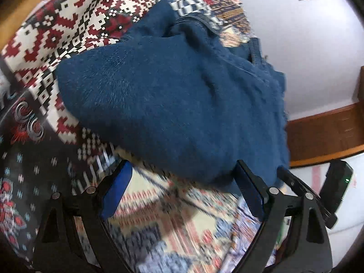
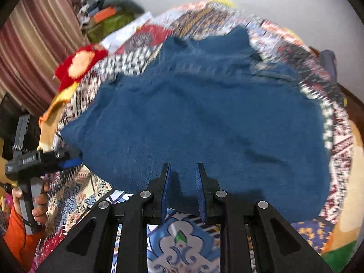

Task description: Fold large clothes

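A large dark blue fleece garment point(image 1: 173, 95) lies spread on a patterned bedspread point(image 1: 75, 22). My left gripper point(image 1: 182, 182) is open wide, and the garment's near corner hangs just past its right finger point(image 1: 248, 188), with no cloth between the pads. In the right wrist view the garment point(image 2: 204, 118) fills the middle. My right gripper point(image 2: 183, 177) is shut, its blue pads point(image 2: 201, 193) close together over the near hem; no cloth shows pinched between them. The left gripper point(image 2: 76, 158), held by a hand point(image 2: 39, 204) in an orange sleeve, sits at the garment's left corner.
A red and yellow cloth point(image 2: 79, 66) and a pile of clothes point(image 2: 109, 11) lie at the bed's far left, near a striped curtain point(image 2: 34, 45). A white wall point(image 1: 307, 45) and wooden bed frame point(image 1: 325, 134) are on the right. A black part with a green light point(image 1: 336, 182) shows beside my left gripper.
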A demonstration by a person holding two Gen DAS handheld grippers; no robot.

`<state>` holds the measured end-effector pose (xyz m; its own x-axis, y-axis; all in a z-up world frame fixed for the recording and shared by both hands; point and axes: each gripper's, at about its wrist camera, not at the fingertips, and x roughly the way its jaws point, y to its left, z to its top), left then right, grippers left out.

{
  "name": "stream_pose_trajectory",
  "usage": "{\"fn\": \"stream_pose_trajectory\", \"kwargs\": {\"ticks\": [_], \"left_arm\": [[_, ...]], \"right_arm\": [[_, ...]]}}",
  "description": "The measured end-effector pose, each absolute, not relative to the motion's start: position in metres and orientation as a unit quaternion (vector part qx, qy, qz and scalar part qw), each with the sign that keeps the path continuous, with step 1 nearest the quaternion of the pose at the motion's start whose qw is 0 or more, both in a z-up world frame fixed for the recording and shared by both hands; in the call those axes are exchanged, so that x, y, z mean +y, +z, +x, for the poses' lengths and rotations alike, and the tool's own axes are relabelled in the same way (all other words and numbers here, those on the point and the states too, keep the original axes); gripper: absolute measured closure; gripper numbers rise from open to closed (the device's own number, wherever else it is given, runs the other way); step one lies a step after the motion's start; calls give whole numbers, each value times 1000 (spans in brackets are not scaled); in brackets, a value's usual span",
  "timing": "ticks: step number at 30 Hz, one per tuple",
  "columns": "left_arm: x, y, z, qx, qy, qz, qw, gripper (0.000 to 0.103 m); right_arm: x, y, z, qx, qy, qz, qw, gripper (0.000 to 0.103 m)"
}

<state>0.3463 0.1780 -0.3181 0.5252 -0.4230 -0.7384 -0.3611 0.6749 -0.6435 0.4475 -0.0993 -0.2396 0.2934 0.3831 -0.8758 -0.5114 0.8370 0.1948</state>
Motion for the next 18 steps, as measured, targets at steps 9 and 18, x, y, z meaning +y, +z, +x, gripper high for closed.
{"fn": "stream_pose_trajectory", "kwargs": {"ticks": [9, 18], "left_arm": [[179, -324, 383, 435, -9, -432, 790, 22], [157, -261, 383, 371, 67, -308, 874, 58]], "right_arm": [[-102, -258, 460, 536, 274, -20, 798, 86], [-101, -243, 456, 549, 281, -16, 787, 86]]}}
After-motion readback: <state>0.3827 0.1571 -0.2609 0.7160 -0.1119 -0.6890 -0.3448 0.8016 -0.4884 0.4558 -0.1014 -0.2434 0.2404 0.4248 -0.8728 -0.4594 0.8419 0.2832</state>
